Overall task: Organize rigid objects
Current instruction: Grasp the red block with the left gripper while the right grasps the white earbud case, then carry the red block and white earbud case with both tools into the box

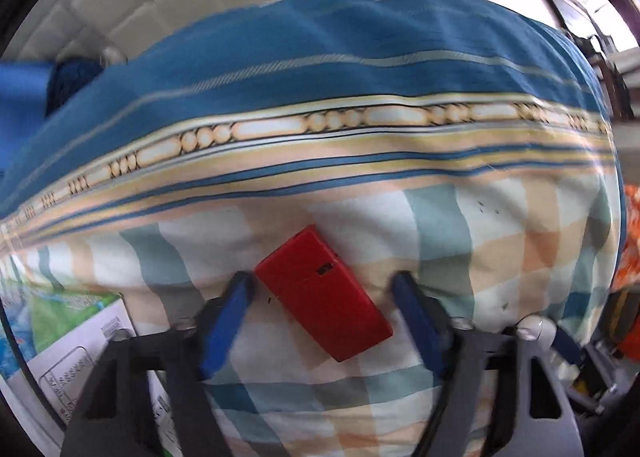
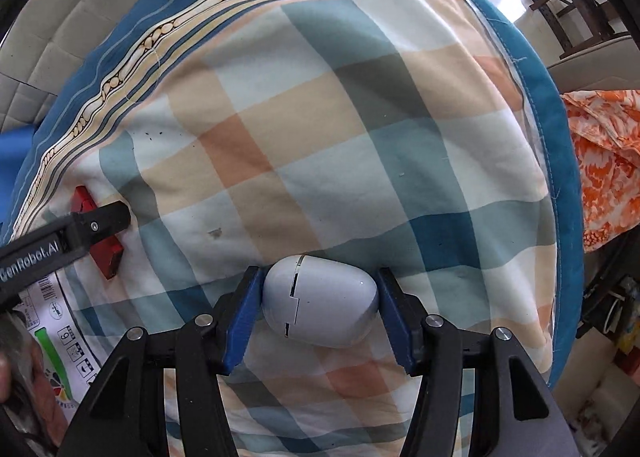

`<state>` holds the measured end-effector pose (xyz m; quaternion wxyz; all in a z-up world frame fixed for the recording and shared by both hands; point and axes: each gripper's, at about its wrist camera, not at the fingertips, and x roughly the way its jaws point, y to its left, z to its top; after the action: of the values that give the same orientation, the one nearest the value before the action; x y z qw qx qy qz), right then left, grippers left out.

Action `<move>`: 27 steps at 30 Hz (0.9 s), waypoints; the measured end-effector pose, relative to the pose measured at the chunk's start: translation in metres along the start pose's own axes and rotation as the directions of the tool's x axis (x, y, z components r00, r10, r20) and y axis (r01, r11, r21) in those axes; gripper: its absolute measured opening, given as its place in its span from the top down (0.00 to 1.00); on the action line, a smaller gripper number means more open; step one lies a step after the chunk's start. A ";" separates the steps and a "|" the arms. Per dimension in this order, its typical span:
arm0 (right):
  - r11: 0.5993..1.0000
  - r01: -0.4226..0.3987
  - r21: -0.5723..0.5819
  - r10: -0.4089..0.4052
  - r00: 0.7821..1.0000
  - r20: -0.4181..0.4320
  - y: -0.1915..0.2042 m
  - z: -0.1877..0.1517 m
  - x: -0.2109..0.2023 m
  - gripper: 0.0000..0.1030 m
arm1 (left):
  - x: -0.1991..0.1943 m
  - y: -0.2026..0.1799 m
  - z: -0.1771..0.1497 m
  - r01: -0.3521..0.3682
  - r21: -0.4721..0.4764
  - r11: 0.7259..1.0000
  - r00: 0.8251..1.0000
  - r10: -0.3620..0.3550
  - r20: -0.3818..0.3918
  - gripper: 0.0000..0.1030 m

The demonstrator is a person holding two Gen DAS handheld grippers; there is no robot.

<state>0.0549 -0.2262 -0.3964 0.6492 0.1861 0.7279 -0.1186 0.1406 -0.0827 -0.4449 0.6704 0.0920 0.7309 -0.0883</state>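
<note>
The left gripper [image 1: 322, 287] stands wide open over the checked bedsheet [image 1: 460, 225], its 2 blue fingers [image 1: 226, 321] spread to either side of a red rectangular case [image 1: 322, 293]. The case lies flat on the sheet, turned diagonally, with its upper end between the fingertips and its lower end running toward the right finger. The left finger's tip sits just beside the case's upper left corner; whether it touches cannot be told. The right finger stands apart from the case.

The right gripper [image 2: 320, 303] is closed on a white egg-shaped case [image 2: 320, 299], a blue pad [image 2: 244, 321] pressed against each of its 2 sides. A thin seam with a step in it runs down the case's face. Whether the case rests on the sheet or is held just above it cannot be told.

In the right wrist view the red case [image 2: 105, 253] appears at the far left of the sheet, partly hidden behind the black finger of the left gripper [image 2: 100, 219]. It lies well apart from the white case. A printed white box [image 1: 76, 361] sits at the sheet's left edge, and an orange patterned cloth [image 2: 604, 161] lies off its right edge
</note>
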 end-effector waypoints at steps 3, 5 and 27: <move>0.999 -0.012 -0.032 0.011 1.000 -0.012 0.001 -0.008 0.005 0.42 | -0.005 -0.009 -0.010 -0.022 0.065 0.998 0.999 0.019 0.041 0.59; 0.998 -0.006 -0.069 0.004 1.000 -0.023 0.002 -0.022 0.005 0.42 | -0.006 -0.012 -0.019 -0.031 0.091 0.995 0.998 0.027 0.048 0.64; 0.991 0.064 -0.115 -0.067 0.997 -0.029 -0.005 -0.100 0.013 0.41 | 0.006 -0.009 -0.106 0.035 0.044 0.998 0.999 -0.034 -0.018 0.66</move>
<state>-0.0390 -0.1879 -0.3965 0.6425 0.1265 0.7498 -0.0949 0.0352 -0.0648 -0.4421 0.6601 0.0949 0.7362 -0.1151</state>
